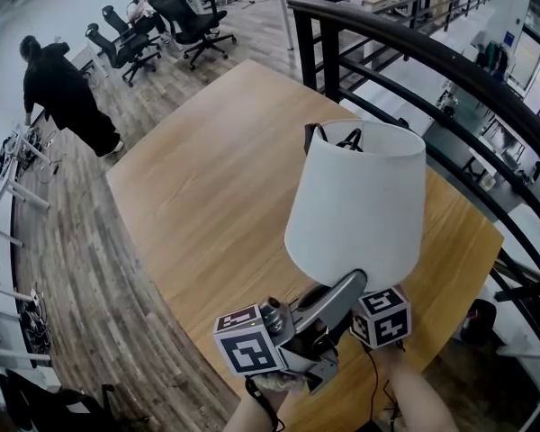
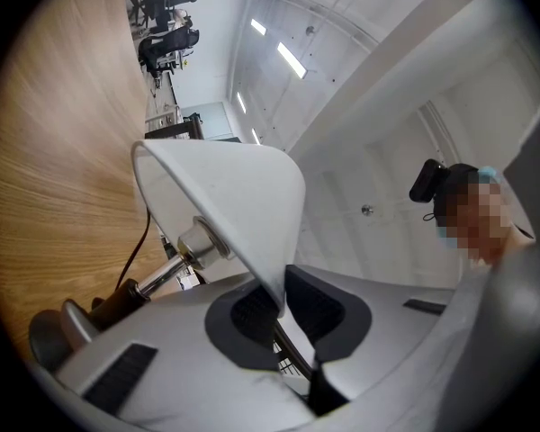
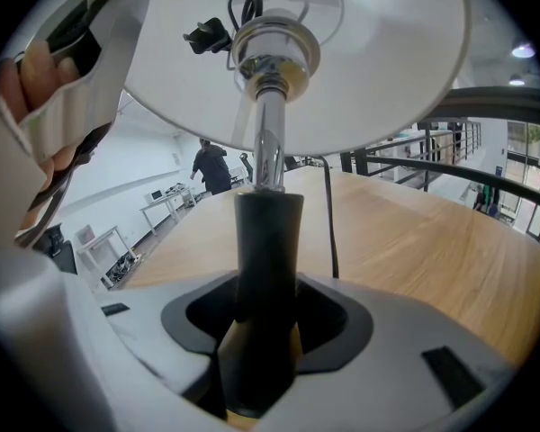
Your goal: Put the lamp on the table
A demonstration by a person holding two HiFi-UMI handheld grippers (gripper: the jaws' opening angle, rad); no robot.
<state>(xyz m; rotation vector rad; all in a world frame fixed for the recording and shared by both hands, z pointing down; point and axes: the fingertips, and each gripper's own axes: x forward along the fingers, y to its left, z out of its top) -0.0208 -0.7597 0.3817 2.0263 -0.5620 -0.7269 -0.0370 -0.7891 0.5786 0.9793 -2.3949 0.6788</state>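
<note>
Wooden tabletop (image 1: 207, 169) is occupying the middle of an open office, with chairs (image 1: 184, 16) and a person (image 1: 67, 93) standing beyond it and a dark railing (image 1: 450, 70) running along its right side. Both grippers are holding the lamp (image 1: 360, 201) over the near part of the tabletop; its base is not showing. Left gripper (image 2: 283, 300) is pinching the lower rim of the white shade (image 2: 225, 187), jaws nearly together. Right gripper (image 3: 261, 322) is clamping the dark stem (image 3: 265, 241), jaws standing wide around it. A black cord (image 3: 328, 214) is hanging behind the stem.
</note>
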